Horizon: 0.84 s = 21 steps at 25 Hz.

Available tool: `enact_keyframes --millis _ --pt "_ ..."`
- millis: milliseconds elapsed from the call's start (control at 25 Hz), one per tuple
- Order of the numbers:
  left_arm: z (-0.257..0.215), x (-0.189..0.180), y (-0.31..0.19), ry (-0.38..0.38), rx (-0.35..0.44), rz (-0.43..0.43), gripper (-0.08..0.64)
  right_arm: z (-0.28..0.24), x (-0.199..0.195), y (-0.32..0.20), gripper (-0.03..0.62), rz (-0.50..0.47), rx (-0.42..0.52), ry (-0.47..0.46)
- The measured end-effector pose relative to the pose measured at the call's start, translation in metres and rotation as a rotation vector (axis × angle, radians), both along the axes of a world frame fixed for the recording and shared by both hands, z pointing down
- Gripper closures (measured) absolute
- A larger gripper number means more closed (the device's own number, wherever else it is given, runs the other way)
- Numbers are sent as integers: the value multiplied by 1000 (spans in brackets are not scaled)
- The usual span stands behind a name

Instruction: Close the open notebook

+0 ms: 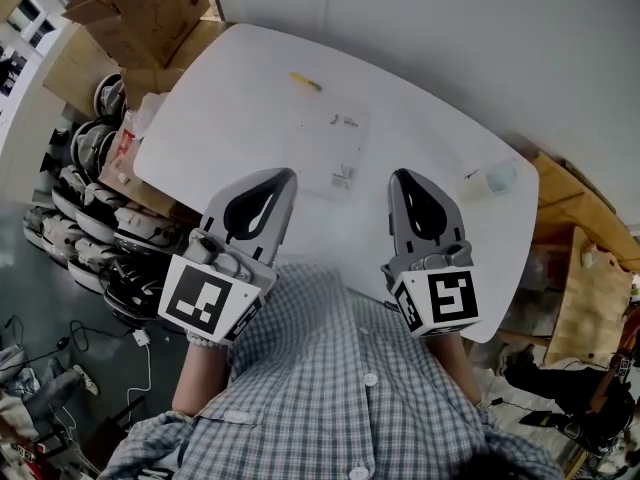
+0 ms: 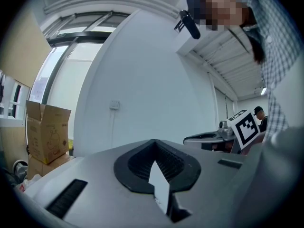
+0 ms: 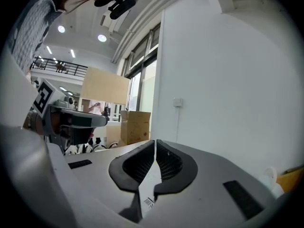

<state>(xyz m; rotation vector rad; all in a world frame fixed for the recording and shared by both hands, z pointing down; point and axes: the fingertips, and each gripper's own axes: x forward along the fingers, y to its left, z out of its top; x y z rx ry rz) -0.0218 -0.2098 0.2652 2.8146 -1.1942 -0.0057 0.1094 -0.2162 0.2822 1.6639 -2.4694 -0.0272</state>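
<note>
- Flat white notebook [image 1: 335, 153] on the white table [image 1: 240, 98]; nearly the same tone as the tabletop, edges faint, so open or shut cannot be told.
- Just beside the notebook's near left corner, the left gripper [image 1: 283, 175]; jaws brought together at the tips, nothing between them. Contact with the notebook not to be made out from the head view. In its own view [image 2: 154, 142], tips meeting, with only a white sliver showing through the hollow behind them.
- Just beside the notebook's near right corner, the right gripper [image 1: 400, 176]; jaws likewise together, gripping nothing. In its own view [image 3: 155, 142], a hairline gap at the tips and a white surface with a small printed mark below.
- Beyond the notebook's far left corner, a yellow pen [image 1: 305, 81] lying on the table.
- Right of the notebook, near the table's edge, a clear cup [image 1: 497, 178]; outline blurred.
- Far left of the notebook, off the table, cardboard boxes [image 1: 140, 13], cut off by the frame.
- On the notebook's near side, a checked shirt [image 1: 350, 388] hiding the table's near edge.
</note>
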Motion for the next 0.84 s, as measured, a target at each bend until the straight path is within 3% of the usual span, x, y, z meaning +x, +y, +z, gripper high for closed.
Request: enact_keyframes --millis 840 --pt "7 -12 2 -4 -21 -22 561 12 -8 -1 565 1 -64 -33"
